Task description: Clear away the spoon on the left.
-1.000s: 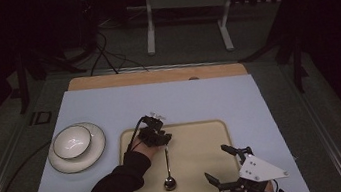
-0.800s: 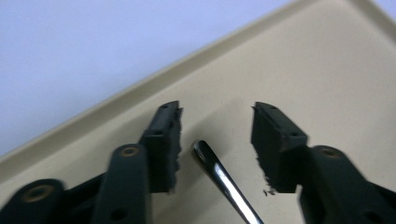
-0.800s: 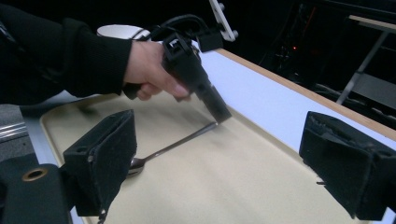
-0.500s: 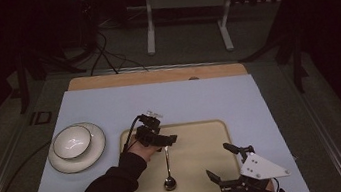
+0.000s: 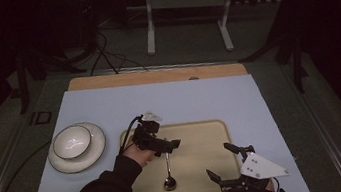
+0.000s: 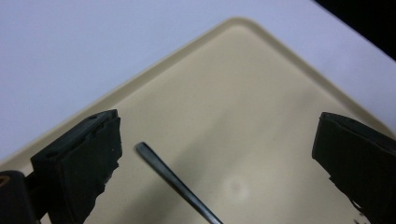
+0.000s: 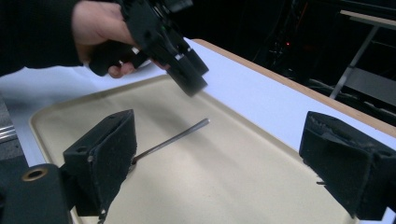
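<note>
A metal spoon [image 5: 169, 172] lies on a beige tray [image 5: 204, 136], its bowl toward the near edge and its handle pointing away. My left gripper [image 5: 165, 146] hovers over the handle's far end, jaws open. In the left gripper view [image 6: 219, 140] the handle tip [image 6: 173, 179] lies between the two spread jaws, untouched. My right gripper [image 5: 221, 162] is open above the tray's near right part, holding nothing. The right gripper view [image 7: 224, 149] looks across the tray [image 7: 243, 182] at the spoon handle [image 7: 175, 136], with the left gripper [image 7: 180, 60] just above its tip.
A white bowl [image 5: 71, 141] sits on a white plate [image 5: 62, 164] left of the tray, on the pale blue tabletop [image 5: 199, 97]. A wooden strip [image 5: 155, 76] runs along the far edge. Metal stand legs [image 5: 150, 23] and cables lie on the dark floor beyond.
My left gripper has eased a little nearer and to the right, settling over the spoon handle's end. The right gripper has drifted slightly right. The spoon has not moved.
</note>
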Tool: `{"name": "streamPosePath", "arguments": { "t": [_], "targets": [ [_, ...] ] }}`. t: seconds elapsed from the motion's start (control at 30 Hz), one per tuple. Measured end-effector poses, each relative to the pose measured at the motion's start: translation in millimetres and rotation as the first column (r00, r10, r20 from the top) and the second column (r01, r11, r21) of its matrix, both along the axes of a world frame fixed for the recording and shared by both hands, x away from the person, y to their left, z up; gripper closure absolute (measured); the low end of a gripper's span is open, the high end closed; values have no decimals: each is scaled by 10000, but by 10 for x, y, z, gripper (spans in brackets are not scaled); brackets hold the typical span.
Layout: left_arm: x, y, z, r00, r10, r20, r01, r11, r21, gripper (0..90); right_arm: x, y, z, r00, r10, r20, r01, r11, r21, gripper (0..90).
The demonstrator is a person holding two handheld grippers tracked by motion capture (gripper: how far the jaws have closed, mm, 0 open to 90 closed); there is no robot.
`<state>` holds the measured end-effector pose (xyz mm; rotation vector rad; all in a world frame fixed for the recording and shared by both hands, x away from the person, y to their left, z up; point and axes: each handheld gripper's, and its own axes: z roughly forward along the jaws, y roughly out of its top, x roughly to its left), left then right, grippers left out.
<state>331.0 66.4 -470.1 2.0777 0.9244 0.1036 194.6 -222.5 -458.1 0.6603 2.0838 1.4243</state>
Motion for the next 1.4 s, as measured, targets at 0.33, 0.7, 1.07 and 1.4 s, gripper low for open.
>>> {"name": "streamPosePath", "arguments": {
  "t": [0.33,0.7,1.07,1.4],
  "targets": [
    [-248,145,199,9982,-358,478,361,9993,-46,23,-1,9,-3,10000,-79,33,79,9999,-66,129],
    [-520,319,388,9903,-711,1190,760,9964,-367,23,-15,12,3,10000,100,-3,-100,9999,54,121],
    [-754,518,463,9691,-1271,2113,1485,9849,-887,23,-11,-4,9,9999,118,-49,-117,9997,226,117],
    [-905,777,488,9659,-743,2479,1057,9876,-1159,22,-4,9,2,9996,239,-177,-236,9996,152,113]
  ]
}}
